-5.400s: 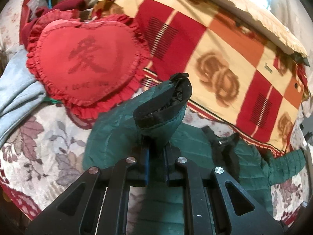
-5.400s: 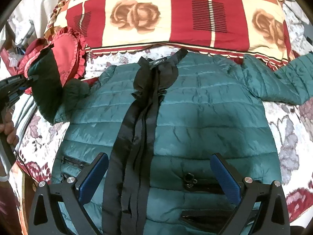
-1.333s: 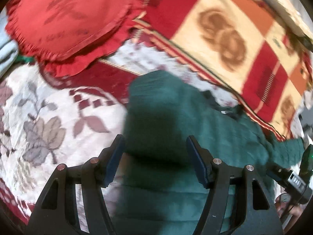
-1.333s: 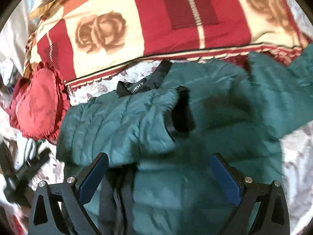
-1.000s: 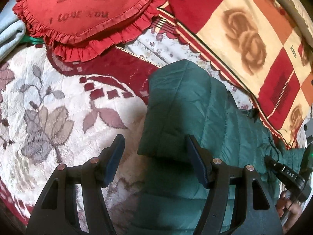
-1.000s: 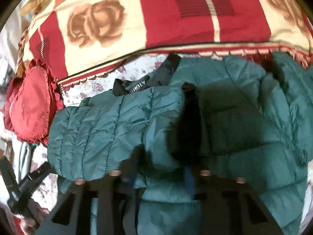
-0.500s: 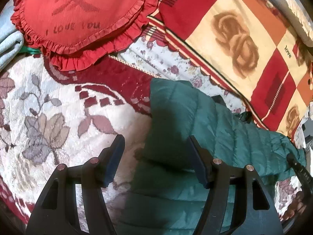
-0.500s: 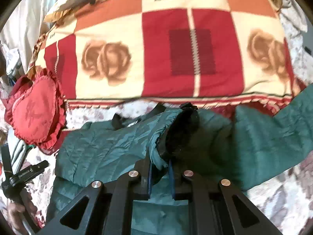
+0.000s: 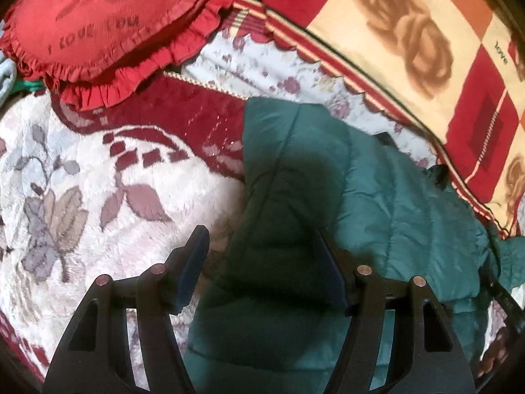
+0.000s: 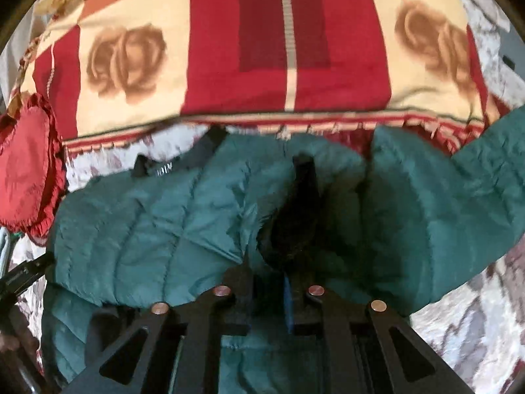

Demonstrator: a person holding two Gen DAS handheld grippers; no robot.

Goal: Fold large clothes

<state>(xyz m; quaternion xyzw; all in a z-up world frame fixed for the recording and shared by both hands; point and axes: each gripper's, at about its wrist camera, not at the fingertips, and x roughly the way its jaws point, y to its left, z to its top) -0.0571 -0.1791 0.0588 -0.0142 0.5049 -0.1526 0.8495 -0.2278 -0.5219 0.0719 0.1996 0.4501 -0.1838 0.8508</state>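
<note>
Left gripper hangs spread wide over the folded edge of the green jacket, nothing pinched. Right gripper, its jaws just eased a touch, pinches the jacket's sleeve cuff. Jacket lies on the floral bedspread, checked blanket at twelve o'clock

The jacket lies spread on my bed cover, collar toward the blanket, which runs along the bed's far edge. One sleeve is folded across the jacket's chest, its cuff near the middle; the other sleeve reaches out toward the right edge, ending just before the blanket. The heart-shaped cushion sits at the far left corner, partly on the blanket, apart from the jacket's shoulder. My left gripper straddles the jacket's left edge; my right gripper is at the cuff.
</note>
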